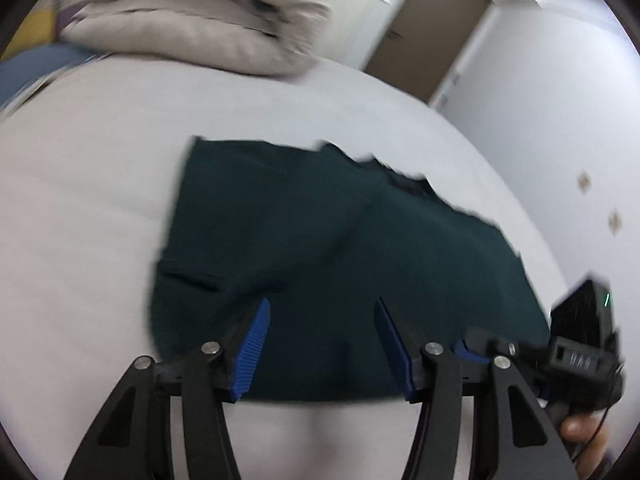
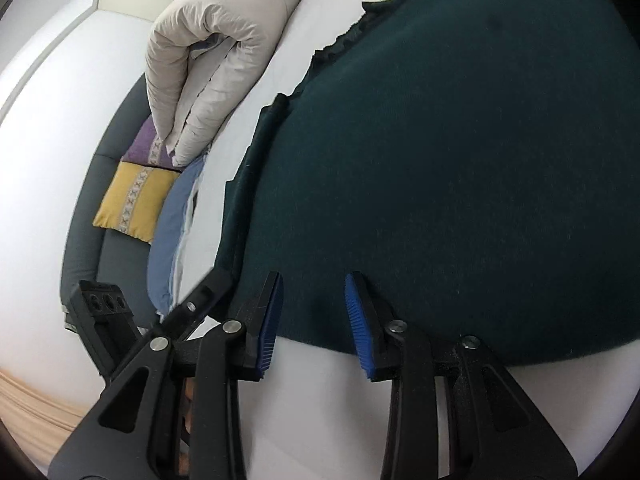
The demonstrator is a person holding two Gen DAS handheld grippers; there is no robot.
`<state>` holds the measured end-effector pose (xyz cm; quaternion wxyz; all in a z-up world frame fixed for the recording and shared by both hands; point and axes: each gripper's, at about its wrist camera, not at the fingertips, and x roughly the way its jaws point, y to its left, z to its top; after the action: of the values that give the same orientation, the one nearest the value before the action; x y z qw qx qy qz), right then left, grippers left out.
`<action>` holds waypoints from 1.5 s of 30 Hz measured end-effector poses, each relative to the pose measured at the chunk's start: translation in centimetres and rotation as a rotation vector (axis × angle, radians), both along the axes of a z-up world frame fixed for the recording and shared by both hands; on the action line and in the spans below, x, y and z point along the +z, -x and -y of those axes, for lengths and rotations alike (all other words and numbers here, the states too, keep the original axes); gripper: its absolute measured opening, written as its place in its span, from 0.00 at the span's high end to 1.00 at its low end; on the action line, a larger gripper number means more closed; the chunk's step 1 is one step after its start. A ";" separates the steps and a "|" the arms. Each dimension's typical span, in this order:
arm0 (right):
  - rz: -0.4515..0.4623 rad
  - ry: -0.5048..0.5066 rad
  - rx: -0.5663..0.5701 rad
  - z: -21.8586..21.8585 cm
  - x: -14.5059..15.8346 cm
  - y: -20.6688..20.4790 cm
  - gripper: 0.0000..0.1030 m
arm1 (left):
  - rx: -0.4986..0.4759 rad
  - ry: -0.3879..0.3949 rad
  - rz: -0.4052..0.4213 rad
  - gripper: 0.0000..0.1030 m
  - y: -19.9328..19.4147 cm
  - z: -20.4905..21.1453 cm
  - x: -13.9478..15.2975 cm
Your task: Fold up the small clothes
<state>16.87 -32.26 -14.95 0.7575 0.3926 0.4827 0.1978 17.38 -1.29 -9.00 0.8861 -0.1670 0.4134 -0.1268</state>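
Observation:
A dark green garment (image 1: 320,220) lies spread flat on a white bed sheet (image 1: 80,220). My left gripper (image 1: 322,302) hovers over the garment's near edge. Its blue pads (image 1: 252,344) stand well apart and press on nothing. In the right wrist view the garment (image 2: 460,160) fills the upper right. My right gripper (image 2: 314,276) sits at its near hem with its jaws narrowly apart. Flat cloth lies between the fingertips, not pinched. The right gripper's black body (image 1: 576,344) shows beside my left one, close on its right. The left view is motion-blurred.
A folded beige duvet (image 2: 212,60) lies at the far end of the bed, with a blue pillow (image 2: 172,232) and yellow (image 2: 132,200) and purple (image 2: 148,144) cushions beside it. A brown door (image 1: 432,28) and white wall stand beyond the bed. A hand (image 1: 580,428) holds the right gripper.

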 end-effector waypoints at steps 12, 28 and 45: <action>-0.006 0.041 -0.028 2.8 0.5 1.5 0.70 | 0.336 0.060 -0.068 0.44 -0.7 -11.9 -1.2; -0.004 0.028 -0.072 3.9 0.7 1.3 0.70 | 0.010 -0.265 0.000 0.44 -6.0 0.7 -1.5; 0.021 0.019 -0.085 4.2 1.8 2.7 0.68 | 0.191 -0.036 0.048 0.36 -4.8 -6.1 1.7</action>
<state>14.19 -36.48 -13.18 0.7740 0.4033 0.4594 0.1650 22.20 4.83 -7.29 0.9066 -0.1867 0.3765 -0.0381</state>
